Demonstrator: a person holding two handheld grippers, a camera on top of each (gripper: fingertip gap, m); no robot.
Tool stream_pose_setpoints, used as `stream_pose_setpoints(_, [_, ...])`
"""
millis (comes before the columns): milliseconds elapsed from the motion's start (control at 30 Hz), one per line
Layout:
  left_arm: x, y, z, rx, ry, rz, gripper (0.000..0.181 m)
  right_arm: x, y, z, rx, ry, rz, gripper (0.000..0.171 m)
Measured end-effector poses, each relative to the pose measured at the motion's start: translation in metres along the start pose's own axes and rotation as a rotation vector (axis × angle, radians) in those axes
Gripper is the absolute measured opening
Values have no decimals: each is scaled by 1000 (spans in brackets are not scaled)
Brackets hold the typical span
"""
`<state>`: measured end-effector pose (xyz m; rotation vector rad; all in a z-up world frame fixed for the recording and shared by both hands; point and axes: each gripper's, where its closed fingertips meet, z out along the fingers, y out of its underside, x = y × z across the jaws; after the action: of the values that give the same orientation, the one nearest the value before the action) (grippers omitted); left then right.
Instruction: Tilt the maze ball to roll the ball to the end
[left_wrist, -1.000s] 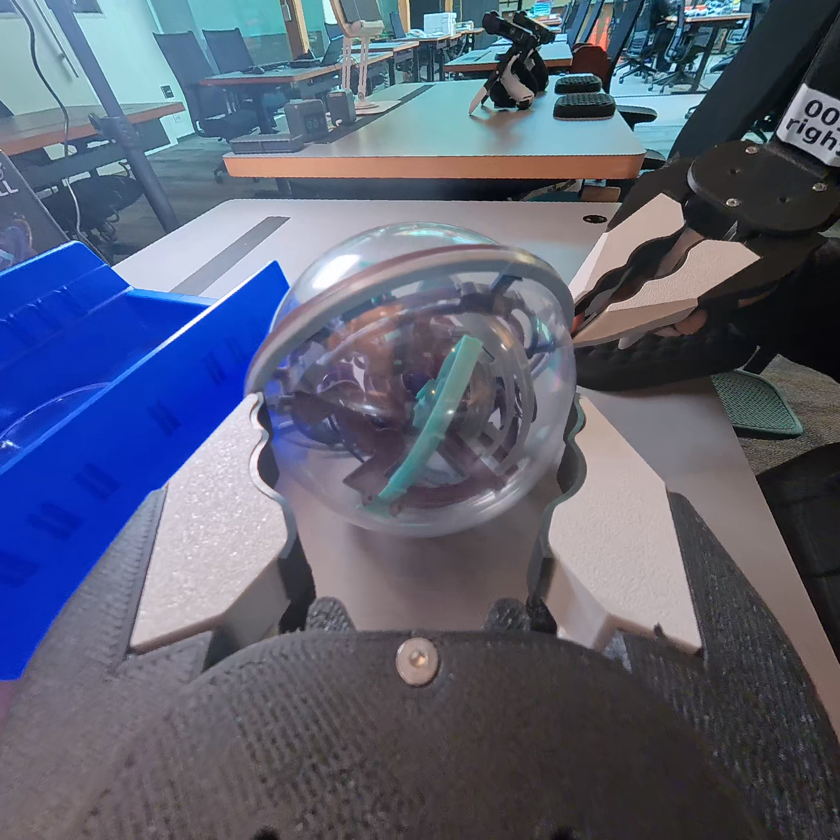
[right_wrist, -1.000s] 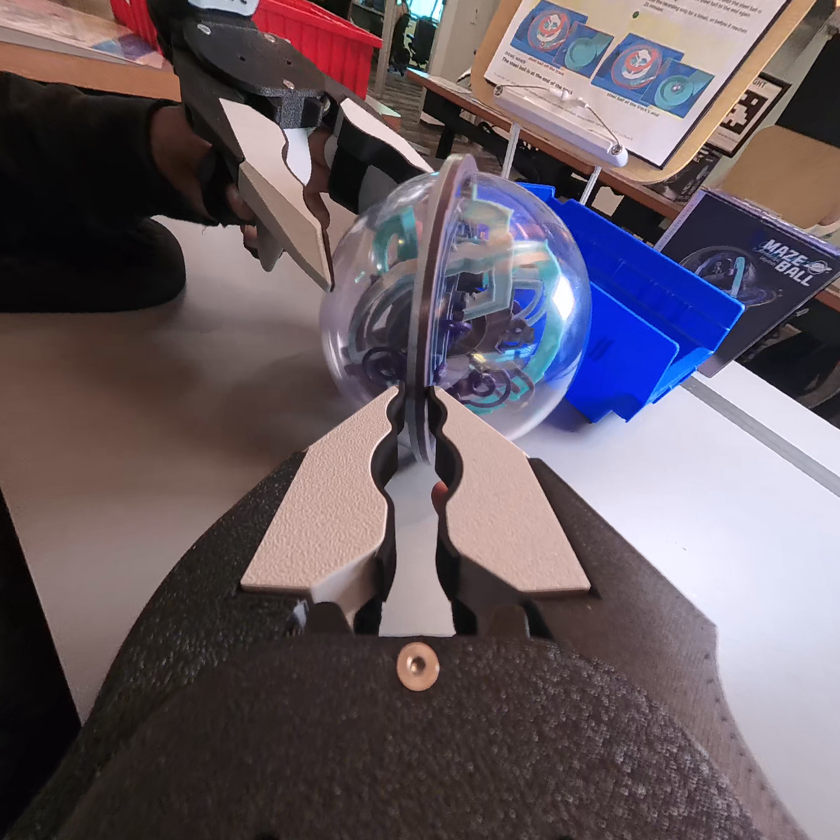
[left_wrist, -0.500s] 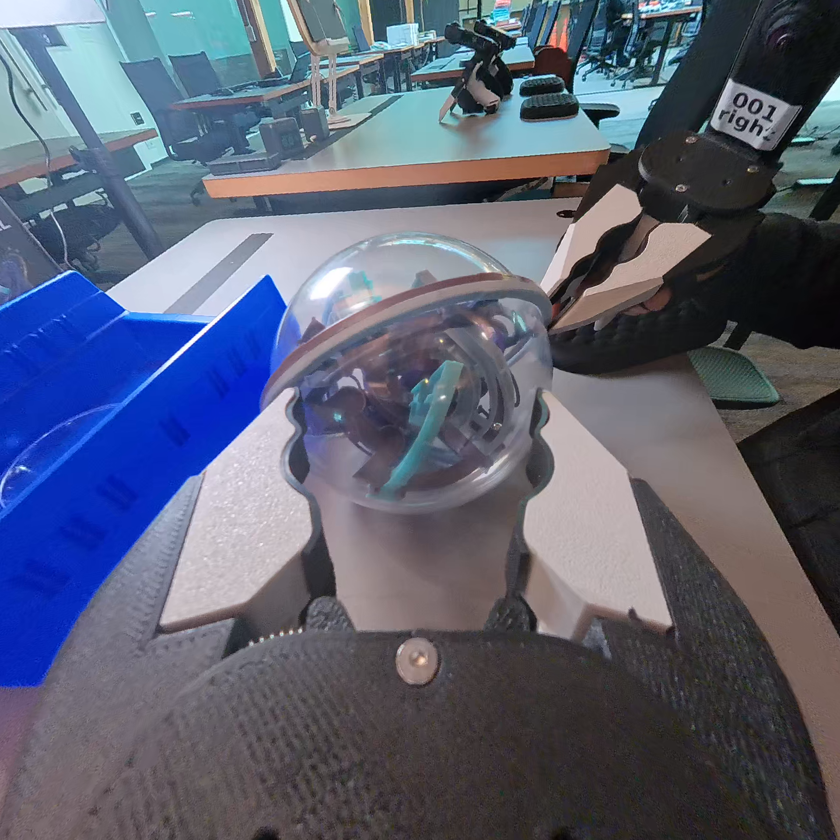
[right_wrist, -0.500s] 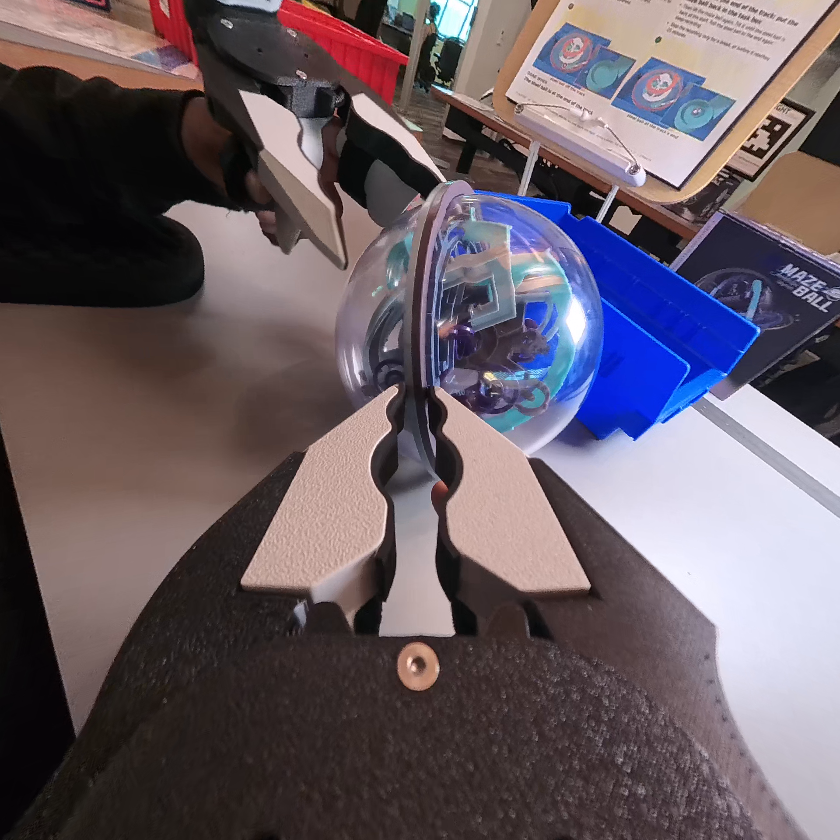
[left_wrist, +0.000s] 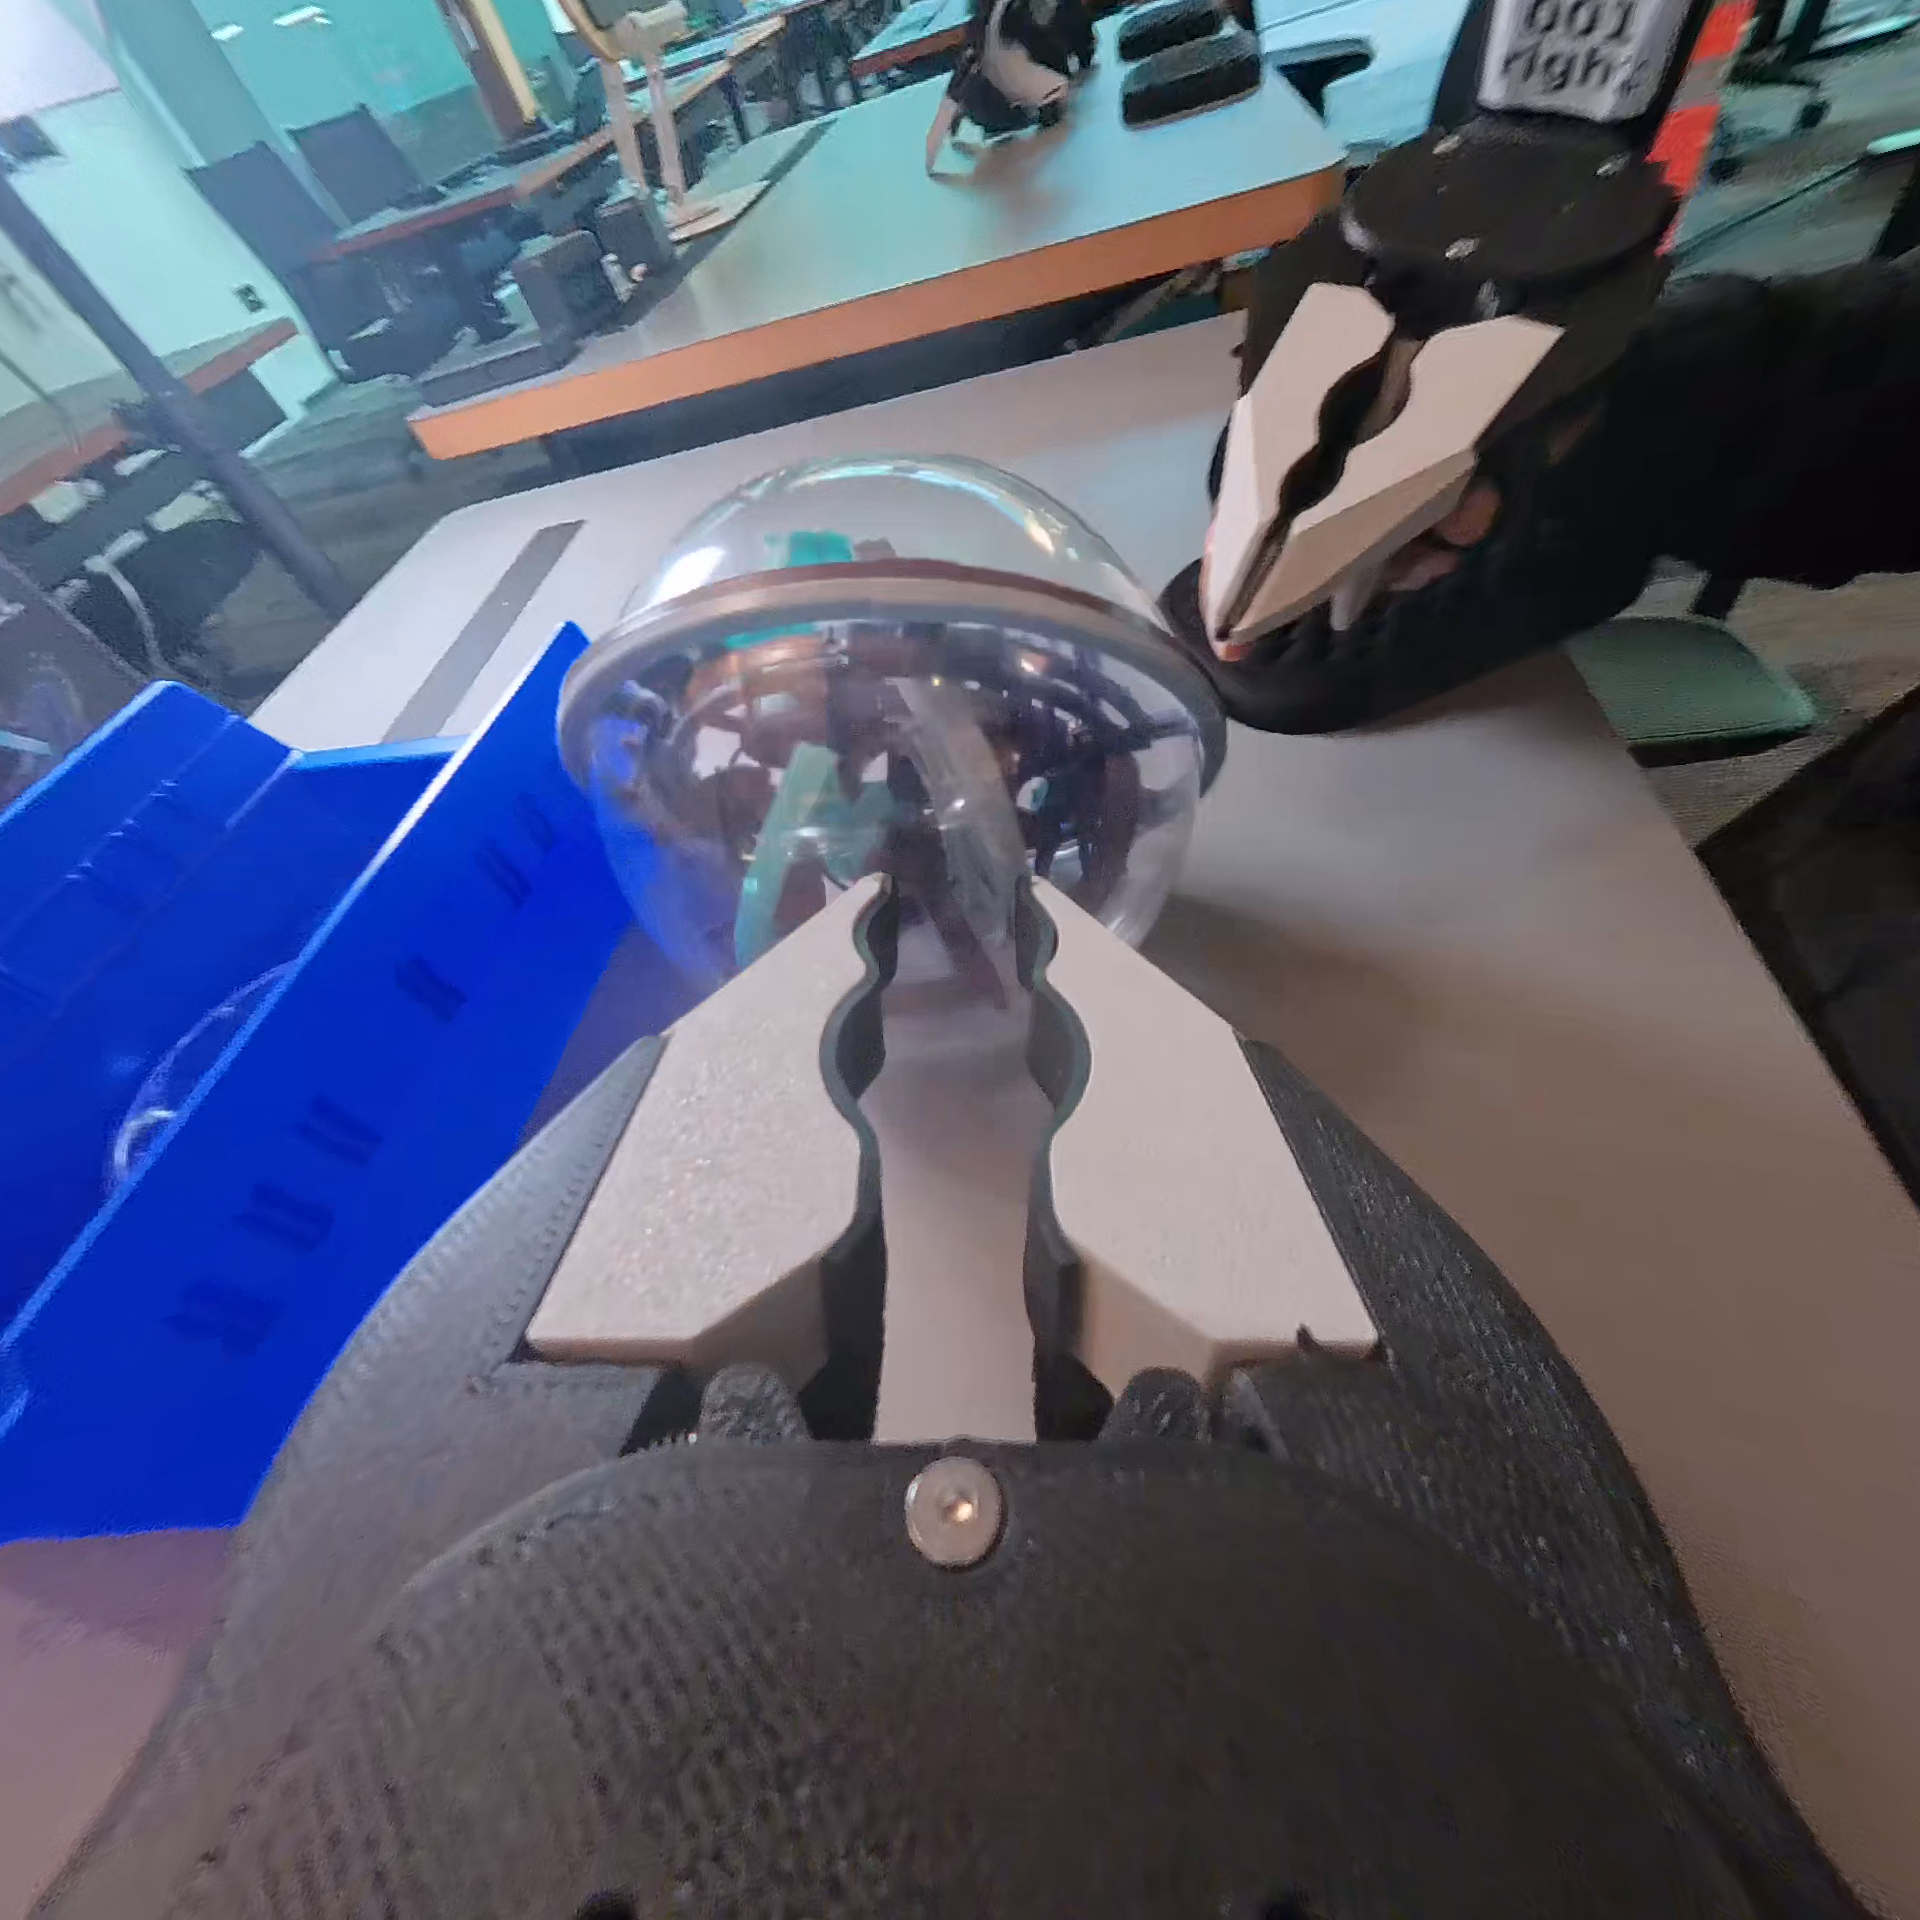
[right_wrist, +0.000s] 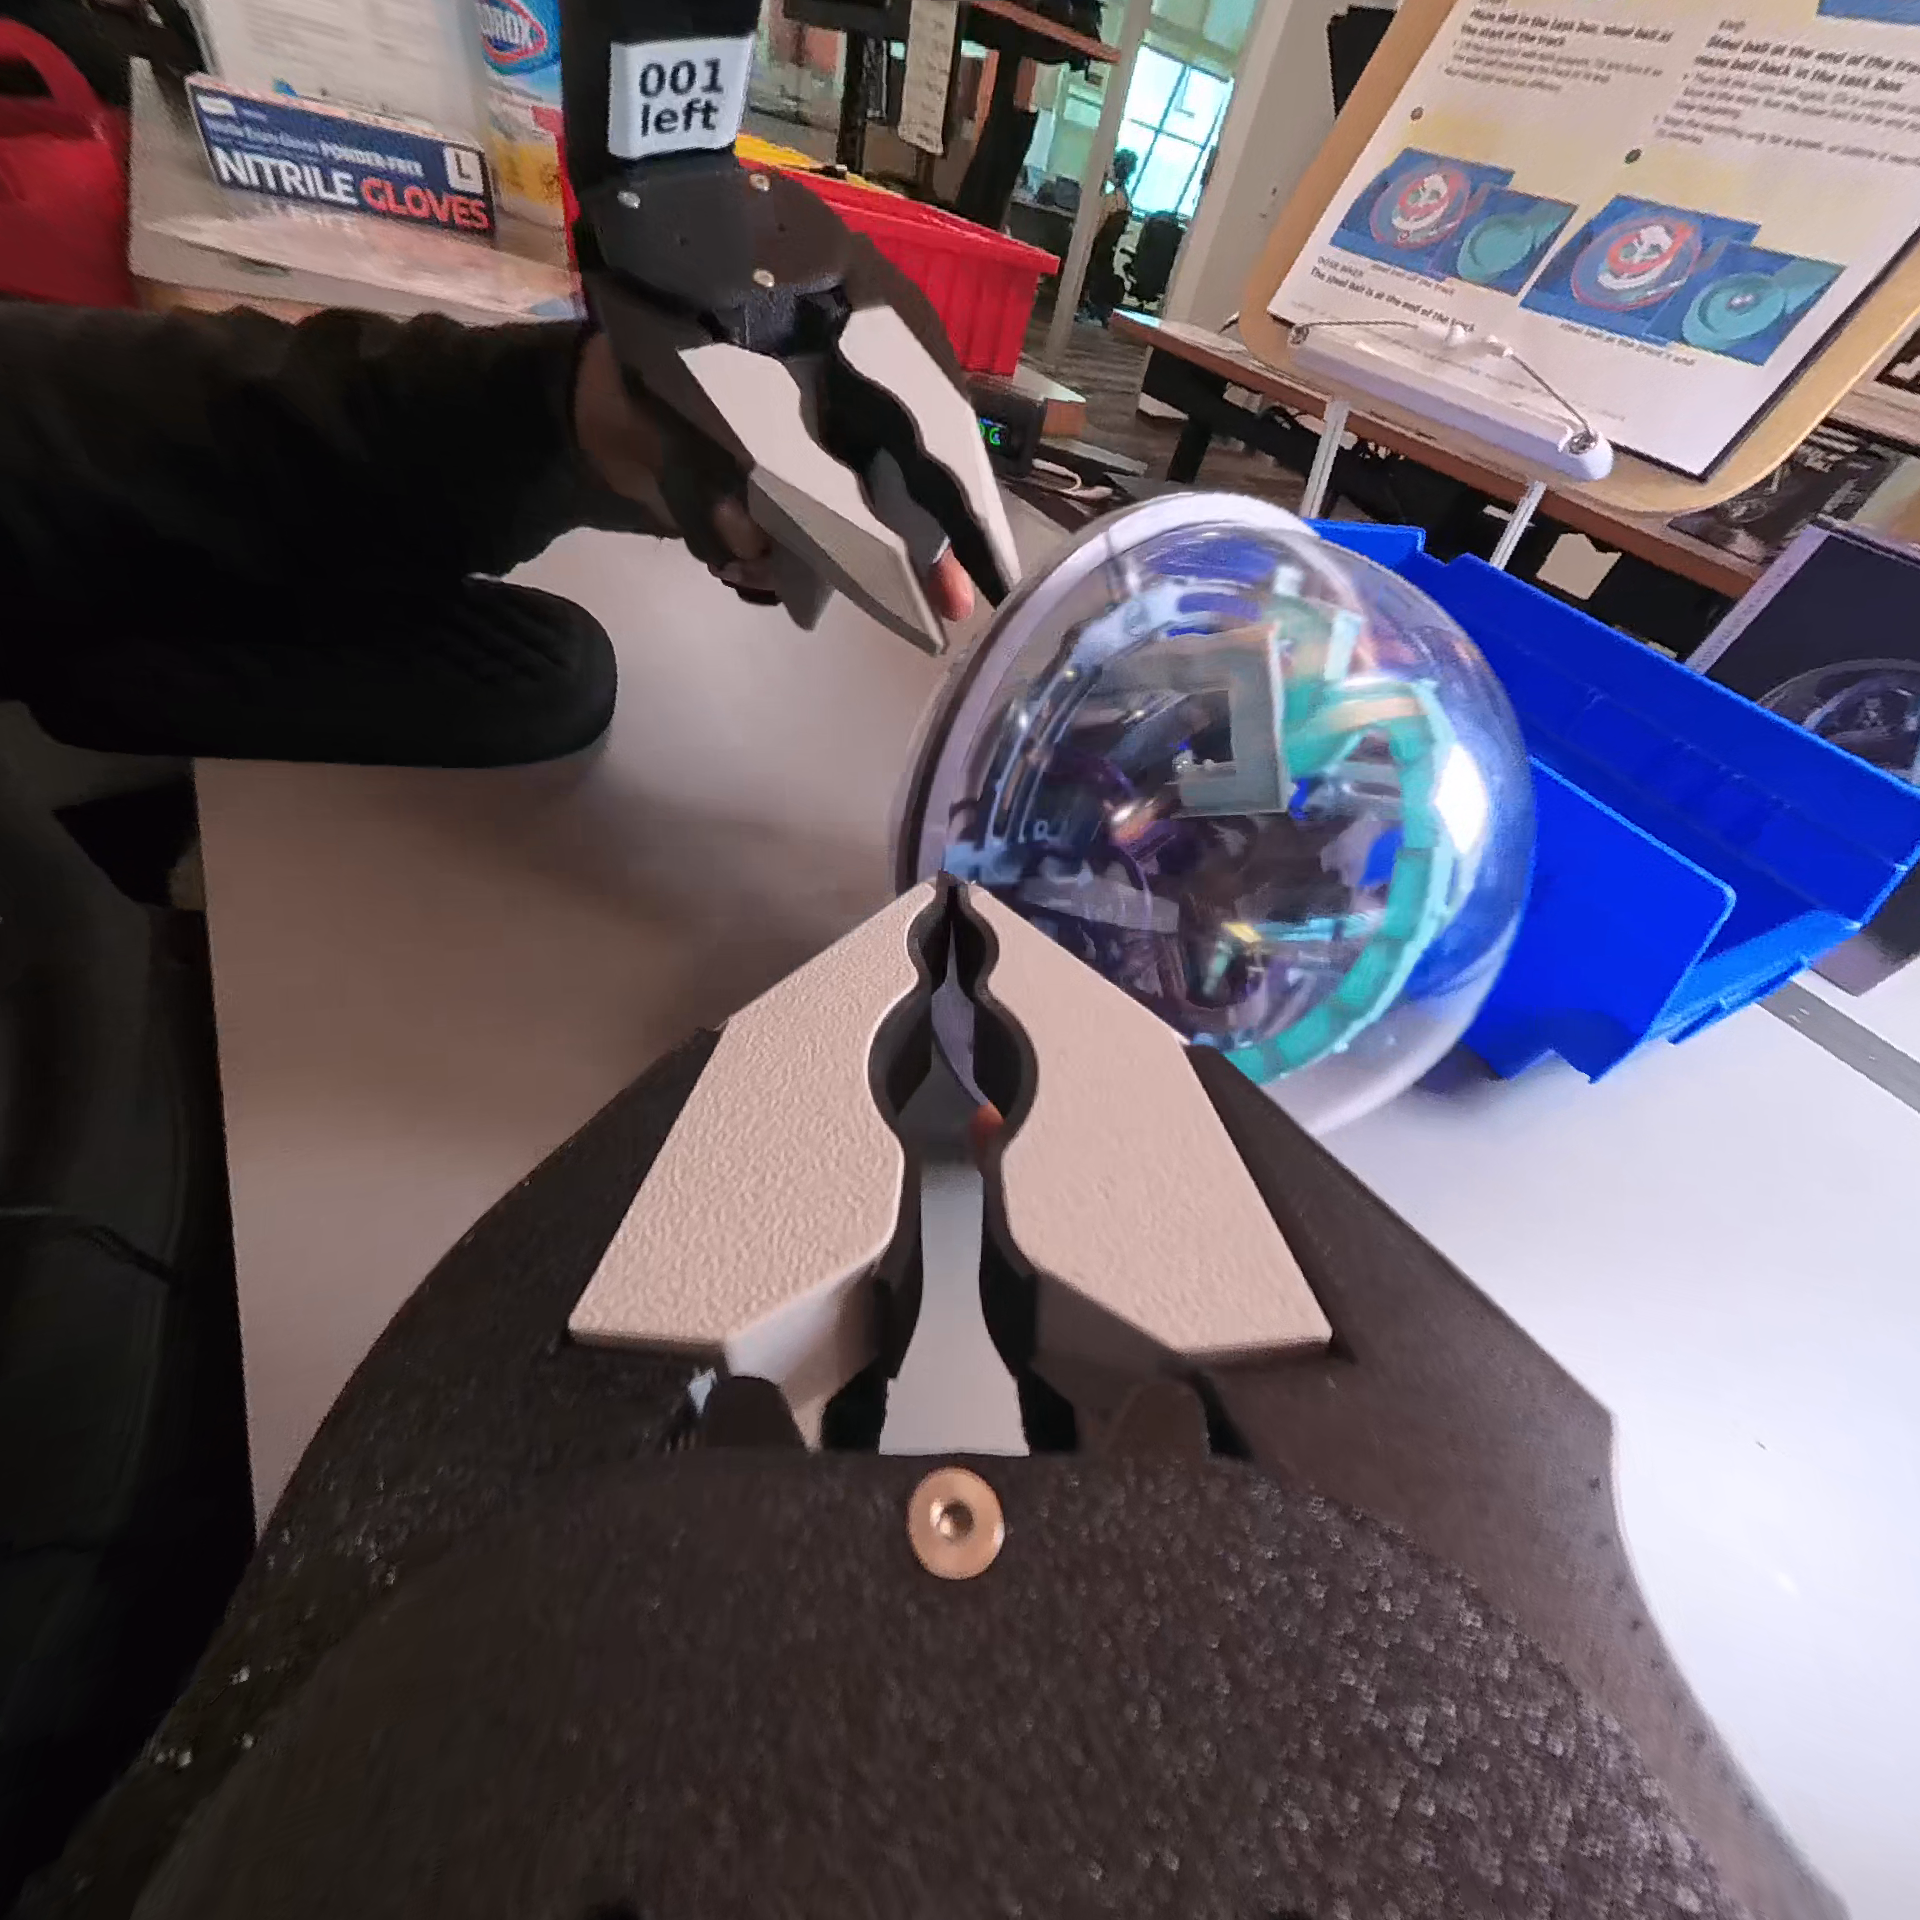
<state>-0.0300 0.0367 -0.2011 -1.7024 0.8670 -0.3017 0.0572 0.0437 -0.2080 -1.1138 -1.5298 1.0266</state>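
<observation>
The maze ball sits on the grey table, just beside the blue bin on the bin's near side, with its equatorial rim running from upper left to lower right in the right wrist view. The right gripper pinches that rim at the ball's lower edge, its fingers closed down to a thin slit on the flange. To do this step well, I judge the tilt should come as a slow wrist roll about that pinched rim, watching the tracks inside, since a quick turn would likely throw the small ball off its path; the ball inside is too small to pick out here. The left gripper stands at the maze ball's opposite side, part open with a narrow gap, its tips against the clear shell without clamping it; it reaches in level, while the right points slightly downward.
</observation>
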Motion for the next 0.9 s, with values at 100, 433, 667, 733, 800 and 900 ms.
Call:
stream_pose_setpoints(100, [1, -2, 4, -2, -19, 27, 18, 0, 0, 0, -6, 11, -29, 0])
stream_pose_setpoints(433, [-5, 0, 5, 24, -19, -27, 37, 15, 0, -14, 5, 94, -20, 11])
stream_pose_setpoints(667, [-11, 2, 13, 23, -38, -45, 41, 38, 2, -24, -14, 152, -41, 35])
stream_pose_setpoints(733, [-13, 2, 15, 18, -36, -55, 44, 50, -1, -24, -43, 162, -59, 52])
stream_pose_setpoints(800, [-14, -1, 14, 21, -36, -50, 45, 63, -4, -22, -73, 173, -77, 66])
stream_pose_setpoints(900, [-26, -10, 4, 62, -74, -69, 52, 79, -2, -14, -125, 164, -46, 91])
